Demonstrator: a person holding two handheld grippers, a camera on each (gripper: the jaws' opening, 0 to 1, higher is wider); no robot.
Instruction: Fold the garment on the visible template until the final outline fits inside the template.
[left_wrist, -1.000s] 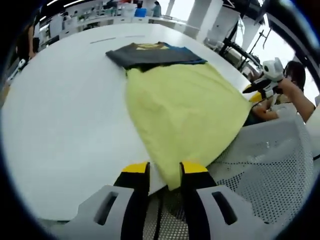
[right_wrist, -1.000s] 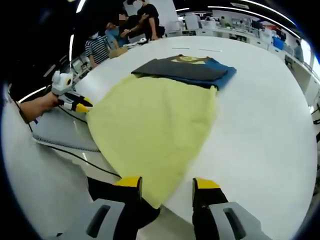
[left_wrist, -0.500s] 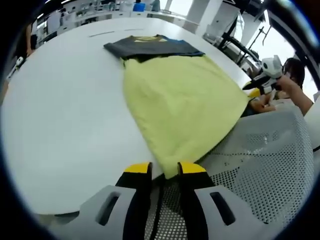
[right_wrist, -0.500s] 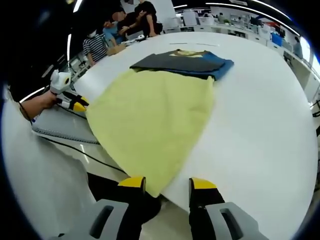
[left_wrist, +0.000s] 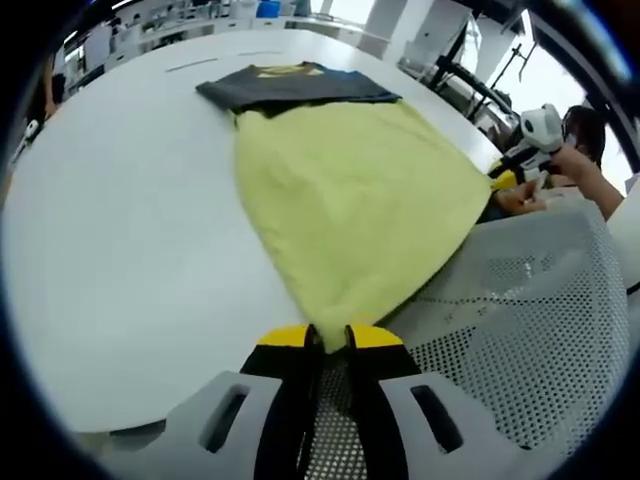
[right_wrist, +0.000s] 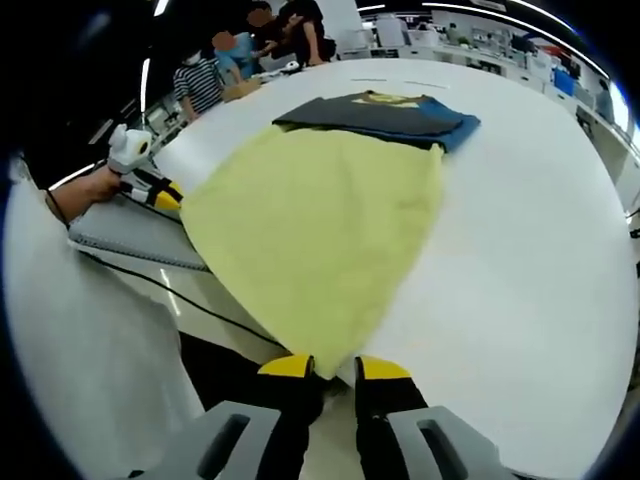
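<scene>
At lower centre of each view, left gripper (left_wrist: 327, 338) and right gripper (right_wrist: 334, 368) pinch yellow garment (right_wrist: 315, 225) corners on the white table (right_wrist: 520, 230); judging next: lift and fold toward the dark folded clothes (right_wrist: 385, 115)

left tool (left_wrist: 324, 336): black jaws, yellow tips, grey slotted body | right tool (right_wrist: 335, 367): same

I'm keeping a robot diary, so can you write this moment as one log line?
left gripper: shut on yellow garment corner | right gripper: shut on yellow garment | dark folded clothes: at garment's far end | white table
</scene>
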